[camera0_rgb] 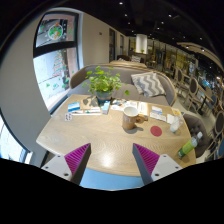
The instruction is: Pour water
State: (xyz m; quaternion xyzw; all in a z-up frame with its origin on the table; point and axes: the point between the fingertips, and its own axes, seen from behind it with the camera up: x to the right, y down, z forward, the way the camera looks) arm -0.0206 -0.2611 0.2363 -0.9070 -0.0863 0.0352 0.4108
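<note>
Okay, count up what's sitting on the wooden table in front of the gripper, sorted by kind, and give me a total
Potted plant: 1
Jug or cup, cream-coloured: 1
Green bottle, at the table's edge: 1
Small flat items, too small to identify, one by the jug and one by the plant: at least 2
Total: at least 5

The gripper is open, holding nothing.

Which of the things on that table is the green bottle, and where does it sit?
The green bottle stands at the table's edge, beyond the open gripper's right finger. The cup at the middle is pale, and the potted plant stands farther back.
</note>
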